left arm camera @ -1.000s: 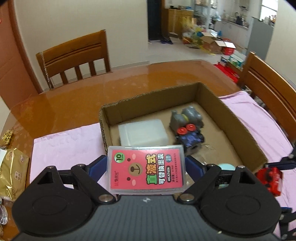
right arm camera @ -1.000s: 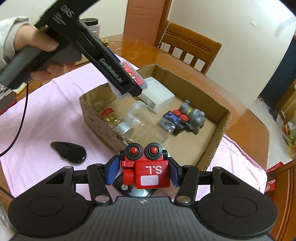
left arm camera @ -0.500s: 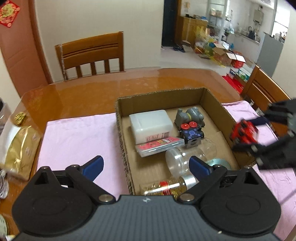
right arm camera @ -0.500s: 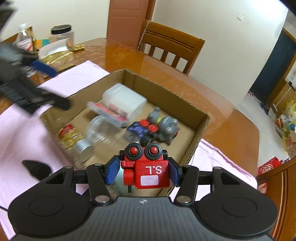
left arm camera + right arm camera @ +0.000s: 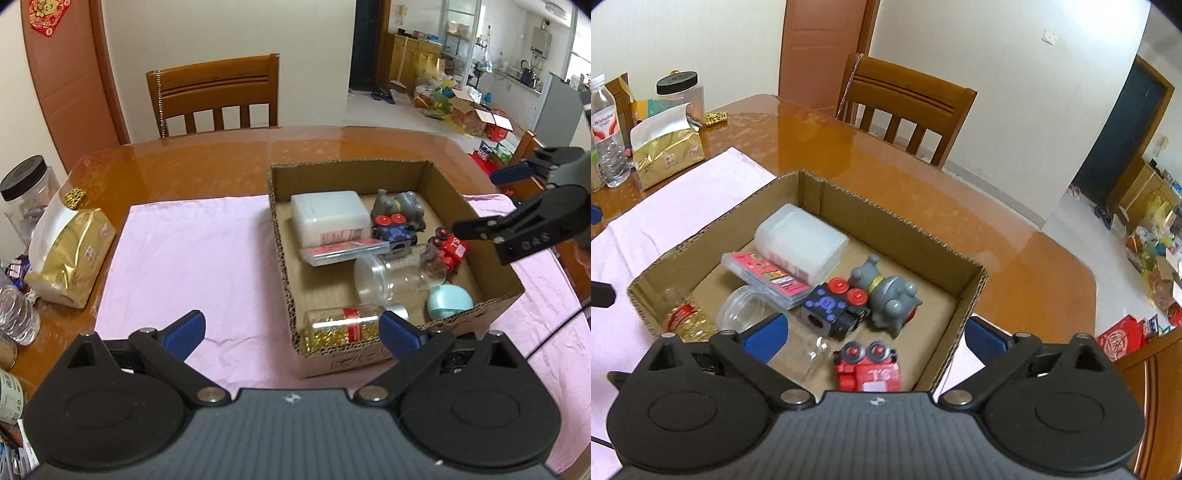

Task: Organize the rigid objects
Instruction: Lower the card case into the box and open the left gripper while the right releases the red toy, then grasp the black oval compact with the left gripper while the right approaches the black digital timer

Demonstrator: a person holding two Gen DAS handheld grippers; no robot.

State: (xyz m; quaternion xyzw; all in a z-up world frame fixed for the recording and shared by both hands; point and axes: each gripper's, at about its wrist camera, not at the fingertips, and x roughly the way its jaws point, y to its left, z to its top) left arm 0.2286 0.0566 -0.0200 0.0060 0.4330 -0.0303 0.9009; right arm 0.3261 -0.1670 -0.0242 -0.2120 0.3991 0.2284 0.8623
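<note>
Right gripper point(image 5: 875, 332) spread wide, the red robot toy point(image 5: 868, 367) lying loose between its jaws inside the cardboard box point(image 5: 886, 221). Left gripper point(image 5: 291, 330) gapes empty, box ahead.

Brown corrugated box point(image 5: 491, 254) sitting on pink cloth point(image 5: 192, 258), holding red robot toy point(image 5: 868, 369), dark-blue robot with purple dots point(image 5: 831, 308), grey elephant point(image 5: 892, 295), pink card case point(image 5: 764, 277), teal disc point(image 5: 448, 301).
</note>
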